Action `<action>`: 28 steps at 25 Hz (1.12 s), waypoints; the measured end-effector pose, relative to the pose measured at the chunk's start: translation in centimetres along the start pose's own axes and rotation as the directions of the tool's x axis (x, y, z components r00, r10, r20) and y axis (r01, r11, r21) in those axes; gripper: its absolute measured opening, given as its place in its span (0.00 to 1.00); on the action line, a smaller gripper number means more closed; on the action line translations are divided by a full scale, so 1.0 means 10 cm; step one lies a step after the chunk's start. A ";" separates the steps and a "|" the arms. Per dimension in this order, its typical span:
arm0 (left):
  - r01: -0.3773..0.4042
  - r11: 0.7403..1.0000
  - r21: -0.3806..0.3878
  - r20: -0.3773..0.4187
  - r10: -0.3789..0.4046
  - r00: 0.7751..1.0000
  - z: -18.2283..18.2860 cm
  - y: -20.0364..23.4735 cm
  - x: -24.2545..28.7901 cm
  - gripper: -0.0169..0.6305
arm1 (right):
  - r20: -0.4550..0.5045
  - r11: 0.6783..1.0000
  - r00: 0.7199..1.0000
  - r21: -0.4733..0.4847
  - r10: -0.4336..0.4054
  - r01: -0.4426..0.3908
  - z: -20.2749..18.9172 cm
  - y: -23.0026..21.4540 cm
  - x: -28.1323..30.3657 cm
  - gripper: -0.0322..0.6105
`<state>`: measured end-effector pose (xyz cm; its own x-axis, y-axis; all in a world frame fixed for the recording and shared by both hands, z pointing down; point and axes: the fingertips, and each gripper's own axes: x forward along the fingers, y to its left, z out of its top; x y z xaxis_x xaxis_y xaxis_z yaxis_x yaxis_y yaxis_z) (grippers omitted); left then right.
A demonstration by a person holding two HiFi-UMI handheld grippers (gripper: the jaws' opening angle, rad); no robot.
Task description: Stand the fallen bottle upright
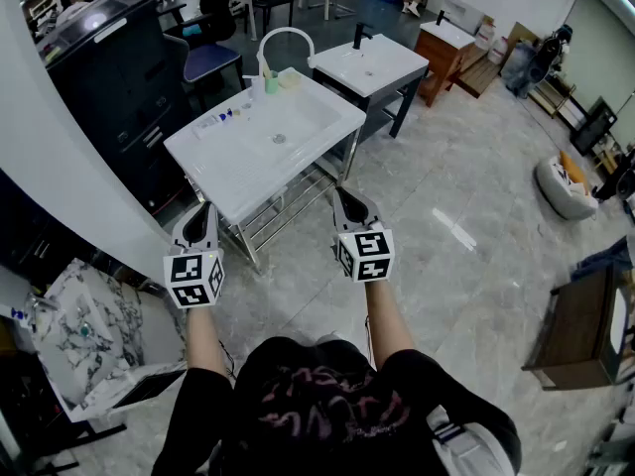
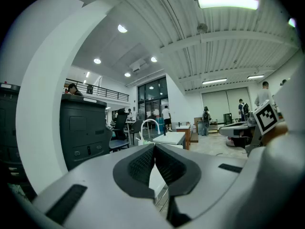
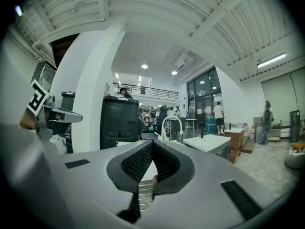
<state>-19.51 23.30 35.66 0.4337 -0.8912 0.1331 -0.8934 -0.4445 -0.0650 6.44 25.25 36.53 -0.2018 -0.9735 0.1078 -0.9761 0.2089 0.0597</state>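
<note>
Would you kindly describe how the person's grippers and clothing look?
The left gripper and right gripper are light grey with dark ribbed pads, each bearing a white cube with black square markers. The person wears a black short-sleeved top with pink pattern.

The bottle [image 1: 220, 117] — small, clear, with a touch of blue — lies on its side on the far ledge of the white washbasin [image 1: 238, 177], toward its left end; finer detail cannot be made out.
</note>
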 end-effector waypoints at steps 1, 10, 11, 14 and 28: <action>0.000 1.000 0.002 -0.003 0.000 1.000 -0.01 0.00 0.00 0.05 | -0.002 1.000 1.000 0.000 0.003 -0.003 -0.01 0.01 0.01 0.07; -0.014 1.000 -0.004 -0.007 0.014 1.000 -0.06 0.13 -0.06 0.05 | -0.008 1.000 1.000 -0.006 0.014 -0.014 -0.02 0.13 0.06 0.07; -0.016 1.000 -0.003 -0.008 0.016 1.000 -0.07 0.15 -0.07 0.05 | -0.007 1.000 1.000 -0.007 0.015 -0.016 -0.02 0.15 0.07 0.07; -0.015 1.000 -0.004 -0.012 0.014 1.000 -0.10 0.17 -0.09 0.05 | -0.005 1.000 1.000 -0.013 0.021 -0.021 -0.03 0.21 0.07 0.07; -0.012 0.999 -0.033 -0.047 0.010 0.999 -0.30 0.33 0.17 0.05 | -0.028 0.999 0.999 -0.004 0.040 -0.040 -0.13 0.21 0.42 0.07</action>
<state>-22.09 20.59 38.68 0.4186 -0.8904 0.1787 -0.9018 -0.4308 -0.0341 3.64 21.68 38.42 -0.2383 -0.9614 0.1376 -0.9669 0.2482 0.0597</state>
